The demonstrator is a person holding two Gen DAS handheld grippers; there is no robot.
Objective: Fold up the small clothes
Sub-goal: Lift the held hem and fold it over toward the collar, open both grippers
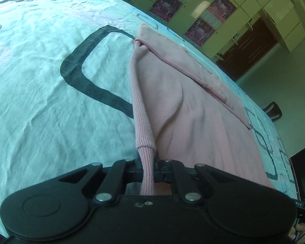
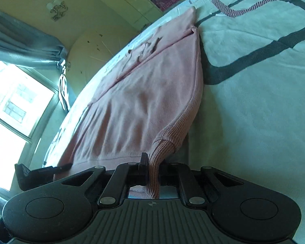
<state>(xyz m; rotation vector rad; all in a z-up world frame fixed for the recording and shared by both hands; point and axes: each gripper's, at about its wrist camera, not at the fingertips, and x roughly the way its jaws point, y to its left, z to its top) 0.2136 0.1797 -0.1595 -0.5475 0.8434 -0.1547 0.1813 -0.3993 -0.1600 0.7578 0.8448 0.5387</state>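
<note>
Ribbed pink knit garment (image 1: 172, 109) — matt

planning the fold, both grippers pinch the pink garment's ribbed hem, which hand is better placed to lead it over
Neither clearly. The left gripper and right gripper are each shut on a ribbed corner of the pink garment, which lies flat ahead on the bedsheet. Probably both lift together.
</note>
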